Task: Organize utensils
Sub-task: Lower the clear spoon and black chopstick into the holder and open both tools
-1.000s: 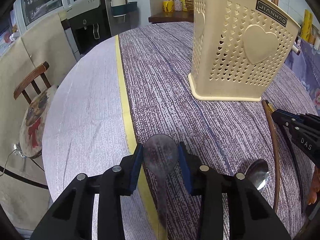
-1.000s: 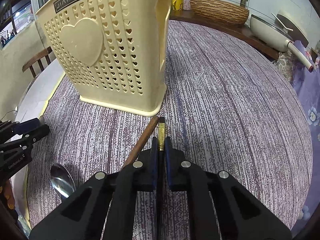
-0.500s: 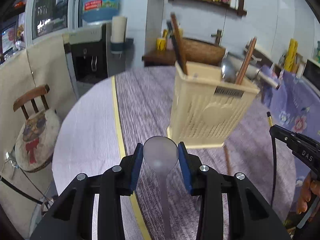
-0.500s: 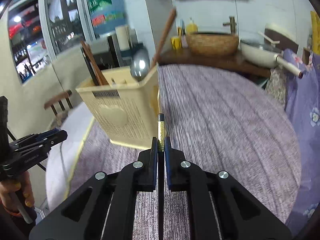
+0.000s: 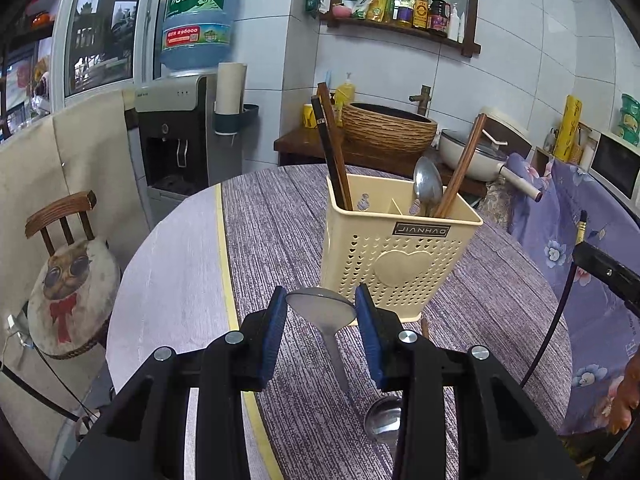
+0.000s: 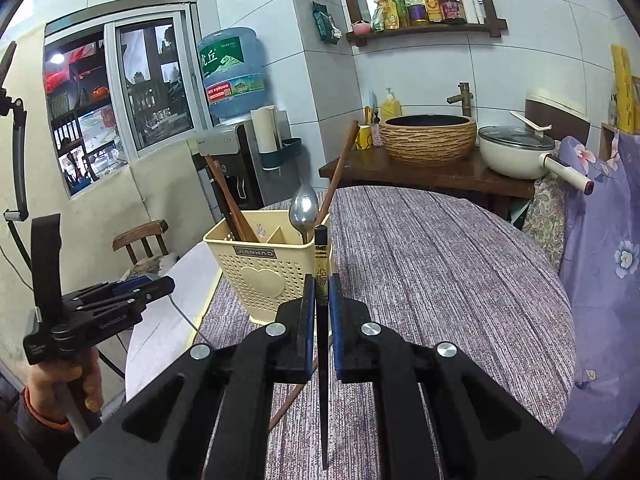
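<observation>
My left gripper is shut on a metal spoon, its bowl clamped between the blue pads and the handle hanging down. It is raised above the table in front of the cream utensil basket. The basket holds dark and brown chopsticks in one compartment, a spoon and a brown chopstick in another. My right gripper is shut on a black chopstick with a gold band, lifted off the table to the right of the basket. Another spoon and a brown chopstick lie on the table.
The round table carries a purple striped cloth with a yellow stripe. A chair with a cushion stands at the left. Behind are a water dispenser, a woven basin and a pan on a wooden counter.
Both grippers rose off the table and tilted up, each carrying its utensil. The basket now appears farther and lower, with its contents visible.
</observation>
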A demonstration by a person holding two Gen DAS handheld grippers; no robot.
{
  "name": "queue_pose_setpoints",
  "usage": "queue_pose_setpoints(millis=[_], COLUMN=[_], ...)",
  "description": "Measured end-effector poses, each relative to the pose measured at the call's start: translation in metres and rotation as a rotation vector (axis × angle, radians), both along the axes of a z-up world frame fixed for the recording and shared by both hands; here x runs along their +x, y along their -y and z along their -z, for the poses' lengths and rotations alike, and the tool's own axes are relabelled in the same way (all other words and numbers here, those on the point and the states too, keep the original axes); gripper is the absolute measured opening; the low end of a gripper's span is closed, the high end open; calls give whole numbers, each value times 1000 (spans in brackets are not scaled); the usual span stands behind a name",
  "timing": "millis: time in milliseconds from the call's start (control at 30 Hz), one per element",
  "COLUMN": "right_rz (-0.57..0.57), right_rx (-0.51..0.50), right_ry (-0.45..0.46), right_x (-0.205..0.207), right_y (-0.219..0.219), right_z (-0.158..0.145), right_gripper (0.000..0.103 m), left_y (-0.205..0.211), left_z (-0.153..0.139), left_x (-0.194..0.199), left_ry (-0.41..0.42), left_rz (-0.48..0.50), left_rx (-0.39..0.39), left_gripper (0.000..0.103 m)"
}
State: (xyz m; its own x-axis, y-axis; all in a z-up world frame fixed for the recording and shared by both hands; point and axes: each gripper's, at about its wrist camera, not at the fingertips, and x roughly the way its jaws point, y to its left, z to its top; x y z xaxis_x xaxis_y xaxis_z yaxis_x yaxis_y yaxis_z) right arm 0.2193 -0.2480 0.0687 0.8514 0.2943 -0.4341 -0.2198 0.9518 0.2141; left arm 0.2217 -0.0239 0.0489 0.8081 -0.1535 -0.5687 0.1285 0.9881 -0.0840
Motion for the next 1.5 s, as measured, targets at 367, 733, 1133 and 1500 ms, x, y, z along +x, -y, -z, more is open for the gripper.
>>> queue_pose_setpoints(millis=[367, 733, 1133, 1500], right_rz=[-16, -81, -16, -20], right_rx=[24, 21, 14, -1], right_ry=[61, 155, 295, 138], right_x=[-10, 15, 67, 103], right_y=[2, -12, -25, -40], right_z=[-22, -95, -157, -80], right_gripper=[8, 8, 8, 8], left_y=[-2, -8, 14, 23], left_z=[-24, -105, -133, -63], left_x=[-6, 10, 68, 87], left_ry=[40, 119, 150, 23], left_rz=[32, 122, 52, 35], left_rx=[-21, -141, -84, -30], left_gripper=[35, 35, 35, 35])
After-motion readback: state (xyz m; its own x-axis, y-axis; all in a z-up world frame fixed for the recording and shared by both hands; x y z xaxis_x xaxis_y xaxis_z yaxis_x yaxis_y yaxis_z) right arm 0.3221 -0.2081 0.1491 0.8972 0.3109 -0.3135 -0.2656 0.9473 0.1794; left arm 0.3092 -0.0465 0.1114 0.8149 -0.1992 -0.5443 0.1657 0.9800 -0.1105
